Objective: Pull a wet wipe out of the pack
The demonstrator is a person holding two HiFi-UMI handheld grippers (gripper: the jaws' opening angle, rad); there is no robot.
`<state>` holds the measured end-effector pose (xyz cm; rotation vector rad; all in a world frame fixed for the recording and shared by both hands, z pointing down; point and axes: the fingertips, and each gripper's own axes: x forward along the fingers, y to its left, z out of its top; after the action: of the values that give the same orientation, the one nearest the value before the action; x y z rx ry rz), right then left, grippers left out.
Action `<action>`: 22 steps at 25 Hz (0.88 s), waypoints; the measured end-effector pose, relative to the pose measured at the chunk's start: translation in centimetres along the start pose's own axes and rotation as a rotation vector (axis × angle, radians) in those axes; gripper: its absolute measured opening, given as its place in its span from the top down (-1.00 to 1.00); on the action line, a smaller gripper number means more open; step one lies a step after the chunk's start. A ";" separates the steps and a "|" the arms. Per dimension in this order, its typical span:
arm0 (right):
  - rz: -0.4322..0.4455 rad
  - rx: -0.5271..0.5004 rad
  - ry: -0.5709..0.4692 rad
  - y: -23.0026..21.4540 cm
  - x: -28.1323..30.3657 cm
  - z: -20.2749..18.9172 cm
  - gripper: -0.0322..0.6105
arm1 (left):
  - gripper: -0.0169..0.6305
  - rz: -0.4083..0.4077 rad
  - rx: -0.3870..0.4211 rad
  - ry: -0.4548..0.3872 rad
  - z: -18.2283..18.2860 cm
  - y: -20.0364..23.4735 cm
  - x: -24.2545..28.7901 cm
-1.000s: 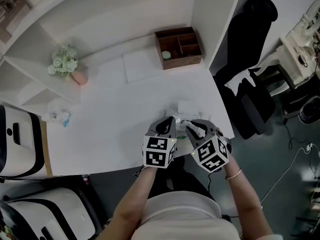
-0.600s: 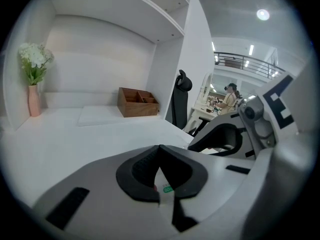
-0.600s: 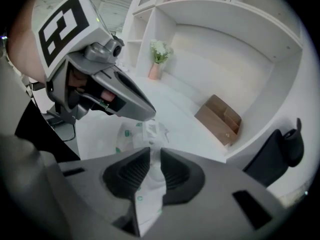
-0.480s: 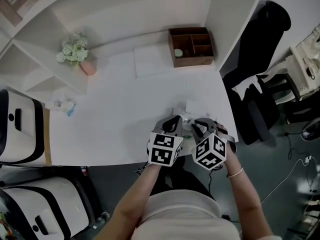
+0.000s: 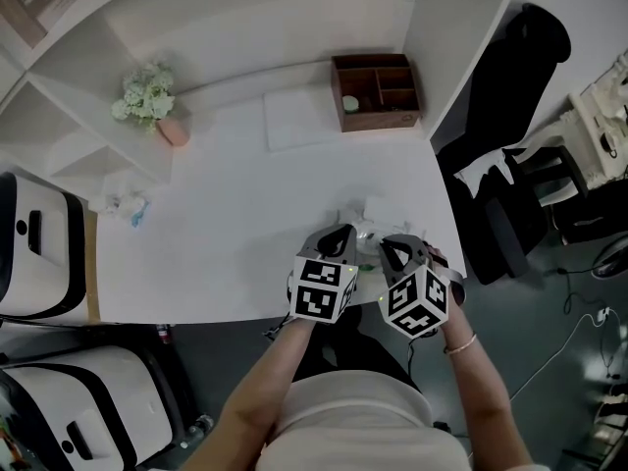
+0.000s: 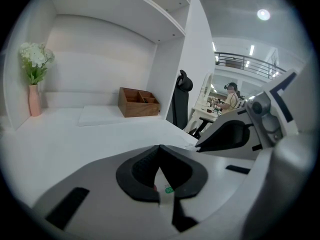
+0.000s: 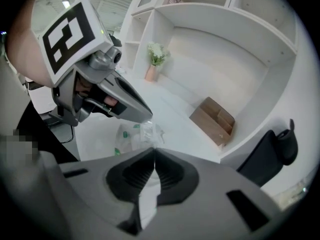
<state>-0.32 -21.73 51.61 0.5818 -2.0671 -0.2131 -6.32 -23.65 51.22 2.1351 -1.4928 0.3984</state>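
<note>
The wipe pack [image 5: 364,228], clear crinkled film with green print, lies near the table's front edge between my two grippers. My left gripper [image 5: 345,235] is shut on an edge of the pack: a thin white strip with a green label [image 6: 165,190] shows between its pads. My right gripper [image 5: 386,245] is shut on a white sheet [image 7: 147,205] that runs from the pack [image 7: 131,134]. I cannot tell whether this sheet is a wipe or the pack's flap. The left gripper's tip [image 7: 143,116] rests on the pack, close to the right gripper [image 7: 154,156].
A wooden organiser box [image 5: 376,91] stands at the back right, with a flat white mat [image 5: 299,118] beside it. A pink vase of flowers [image 5: 149,108] sits in the left shelf corner, and crumpled tissue [image 5: 126,207] lies at the left edge. A black chair [image 5: 500,116] is to the table's right.
The right gripper has rolled a little about its own line. Both grippers have stayed at the pack, jaws still shut.
</note>
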 end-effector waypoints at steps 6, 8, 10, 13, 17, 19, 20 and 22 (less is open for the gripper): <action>-0.033 0.059 -0.042 -0.7 -1.4 0.4 0.88 | 0.97 0.001 0.002 0.003 0.0 0.0 0.1; -0.054 0.091 -0.068 -1.2 -2.0 0.8 0.88 | 0.97 0.001 0.003 0.004 -0.1 0.0 0.1; -0.072 0.120 -0.090 -1.8 -2.7 1.2 0.88 | 0.97 0.001 0.003 0.003 -0.1 0.0 0.1; -0.100 0.148 -0.111 -2.8 -3.7 1.6 0.88 | 0.97 -0.001 0.006 0.001 0.0 0.0 0.1; -0.149 0.169 -0.140 -3.9 -5.1 2.1 0.88 | 0.97 -0.003 0.012 0.004 0.0 -0.1 0.1; -0.166 0.182 -0.159 -4.2 -5.8 2.4 0.88 | 0.97 -0.003 0.015 0.004 0.0 -0.1 0.1; -0.172 0.190 -0.169 -4.3 -6.2 2.5 0.88 | 0.97 -0.003 0.016 0.003 0.0 -0.2 0.1; -0.186 0.203 -0.187 -4.4 -6.9 2.8 0.88 | 0.97 -0.003 0.017 0.002 0.1 -0.2 0.1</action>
<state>1.80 -22.50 43.26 0.9103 -2.2310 -0.1722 -6.11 -23.67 51.14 2.1490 -1.4903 0.4143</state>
